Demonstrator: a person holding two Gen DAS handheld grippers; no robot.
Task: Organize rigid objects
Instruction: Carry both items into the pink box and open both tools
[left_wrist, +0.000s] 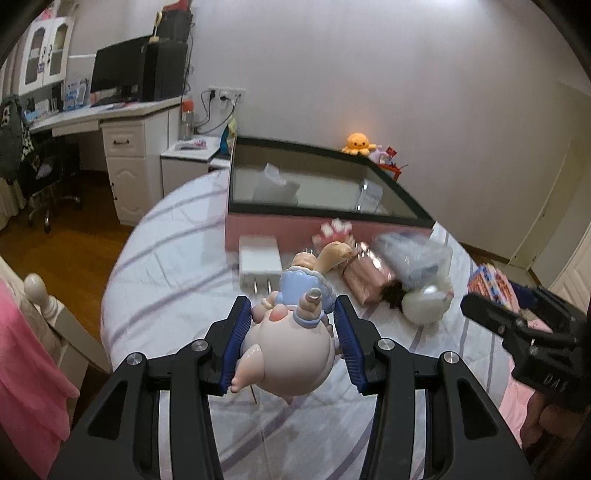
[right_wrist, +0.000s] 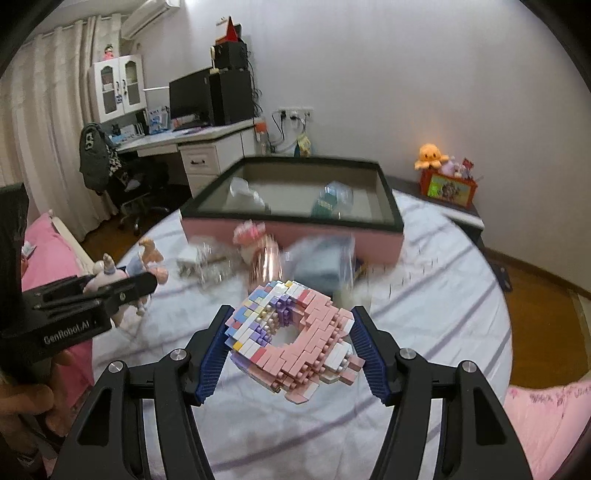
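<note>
The pink box stands open-topped, with bare floor between the few things inside. A charger, a pink packet and a plastic bag crowd its near wall; the bedsheet to their left lies free.

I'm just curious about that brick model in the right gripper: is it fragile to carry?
Probably somewhat. The brick model is built of many tiny blocks, so a hard squeeze could pop pieces off. It looks stiff and likely light. The right gripper grips its stepped sides, which should resist slipping.
</note>
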